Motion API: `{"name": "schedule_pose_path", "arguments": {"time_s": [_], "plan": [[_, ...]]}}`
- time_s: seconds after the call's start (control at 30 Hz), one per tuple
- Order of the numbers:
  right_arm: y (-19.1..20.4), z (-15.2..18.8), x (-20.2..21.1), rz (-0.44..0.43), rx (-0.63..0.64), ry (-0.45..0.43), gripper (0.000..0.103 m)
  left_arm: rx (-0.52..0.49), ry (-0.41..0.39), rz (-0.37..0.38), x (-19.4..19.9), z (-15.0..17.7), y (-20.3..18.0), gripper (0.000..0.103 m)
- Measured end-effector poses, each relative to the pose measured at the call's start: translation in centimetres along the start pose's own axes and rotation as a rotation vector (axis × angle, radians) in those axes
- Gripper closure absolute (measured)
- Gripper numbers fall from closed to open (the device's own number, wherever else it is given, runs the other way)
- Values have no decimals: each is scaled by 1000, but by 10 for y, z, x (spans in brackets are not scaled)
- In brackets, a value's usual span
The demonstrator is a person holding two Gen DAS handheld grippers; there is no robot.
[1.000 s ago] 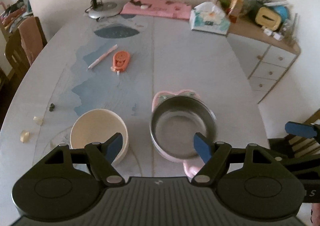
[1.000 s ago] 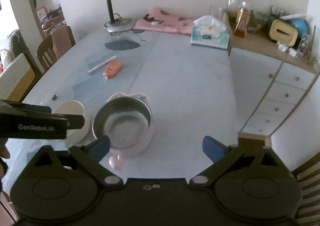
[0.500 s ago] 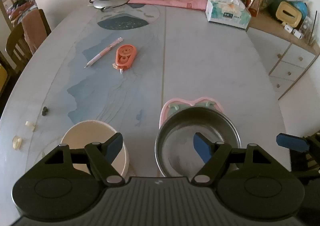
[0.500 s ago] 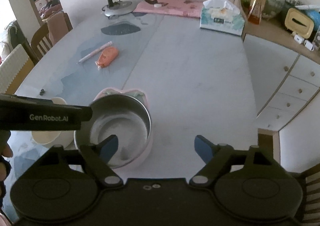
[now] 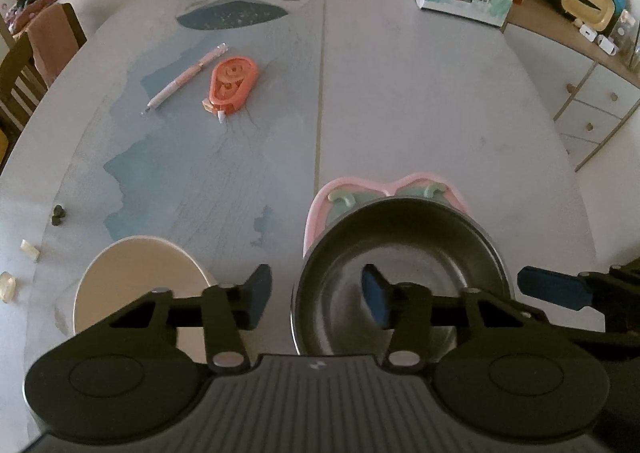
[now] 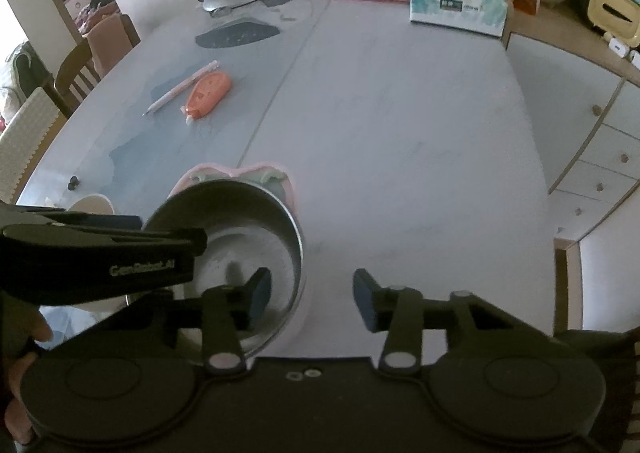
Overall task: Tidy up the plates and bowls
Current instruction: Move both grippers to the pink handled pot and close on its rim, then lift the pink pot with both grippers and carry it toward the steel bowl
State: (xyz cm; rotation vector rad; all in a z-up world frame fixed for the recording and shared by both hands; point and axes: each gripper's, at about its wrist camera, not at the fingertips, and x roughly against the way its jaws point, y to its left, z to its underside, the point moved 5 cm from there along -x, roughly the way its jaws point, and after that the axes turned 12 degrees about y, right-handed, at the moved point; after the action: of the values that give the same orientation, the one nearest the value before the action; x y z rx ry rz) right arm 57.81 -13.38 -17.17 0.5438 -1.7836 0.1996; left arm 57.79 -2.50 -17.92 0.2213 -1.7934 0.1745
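Closing both grippers on the steel bowl, which sits on the pink plate at the tabletop's near edge: my left gripper and right gripper straddle opposite rims, not yet gripping. Next, I judge, comes a level lift.

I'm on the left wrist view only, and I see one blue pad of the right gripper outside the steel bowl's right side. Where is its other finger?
Observer: The right gripper straddles the right wall of the steel bowl. Its other finger is inside the bowl, and the jaws are closing.
Operator: Are the pads on the wall yet?
Observer: Not yet. The right wrist view shows a gap on each side of the wall.
Operator: Is anything under that outer finger?
Observer: Only bare table.
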Motion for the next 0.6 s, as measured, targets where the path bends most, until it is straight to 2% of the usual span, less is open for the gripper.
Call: {"name": "schedule_pose_path", "arguments": {"time_s": [0.03,0.13,0.17,0.3,0.37,0.6], "plan": [[0,0,-1,1,2,1,66,2,5,4,-1,0,0,67],[1,-1,-4,-3,1,7,74,19,19,6,-5,1,2,75],[1,-1,-5,-6,-2,9,77,20,21,6,-6,2,2,81],[1,-1,-6,-11,-3,5,88,19,20,-8,-5,3,2,86],[3,-1,-6,-16,-2,1,94,17,23,-26,-5,5,2,94],[6,4,-2,22,-26,-5,96,17,23,-28,5,17,3,97]]}}
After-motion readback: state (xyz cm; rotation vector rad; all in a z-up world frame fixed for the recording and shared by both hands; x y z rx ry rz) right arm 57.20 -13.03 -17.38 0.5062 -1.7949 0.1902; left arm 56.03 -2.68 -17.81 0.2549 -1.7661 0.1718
